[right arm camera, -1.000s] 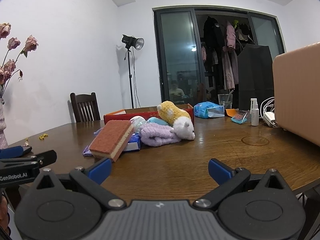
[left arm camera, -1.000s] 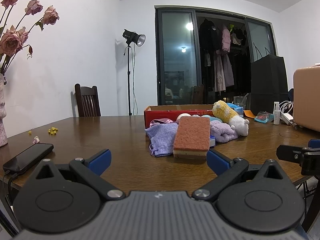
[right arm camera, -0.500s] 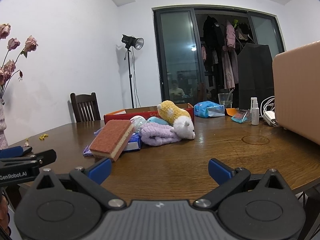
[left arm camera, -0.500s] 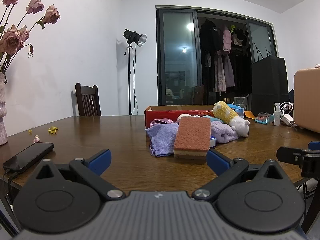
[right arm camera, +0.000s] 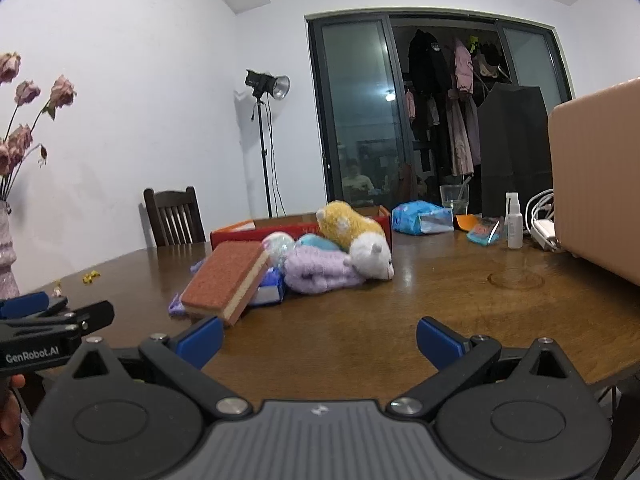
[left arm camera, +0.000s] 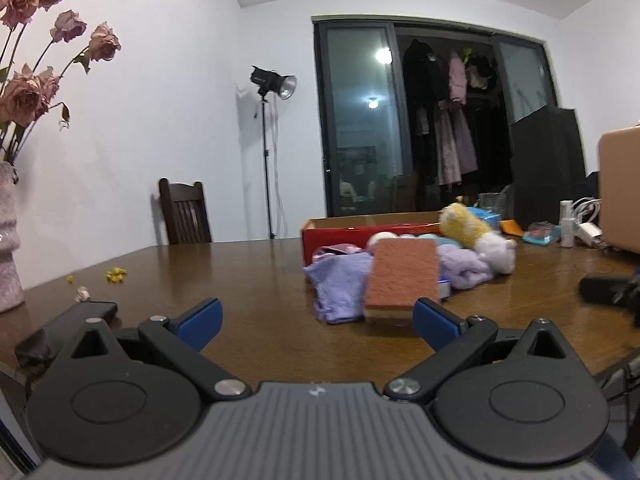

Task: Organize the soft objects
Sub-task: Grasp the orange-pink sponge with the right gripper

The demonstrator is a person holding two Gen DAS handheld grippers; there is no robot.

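A: Starting at the left, the left gripper hangs low over the near edge of the table, fingers spread wide with nothing between them, and I'd judge that suits a first reach.

B: And the soft things?

A: Heaped mid-table, well ahead of both tools: a purple cloth lying flat, an orange sponge propped at a tilt on a small blue item, a lilac towel, and a yellow-and-white plush lying on top. They crowd against the front of the red box, probably where they belong.

B: What can't you make out?

A: The inside of the box is hidden by its wall at this low angle. The pale round thing behind the sponge may be a ball; too blurred to say.

B: The right side?

A: The right gripper is likewise spread wide, holding nothing, short of the pile.
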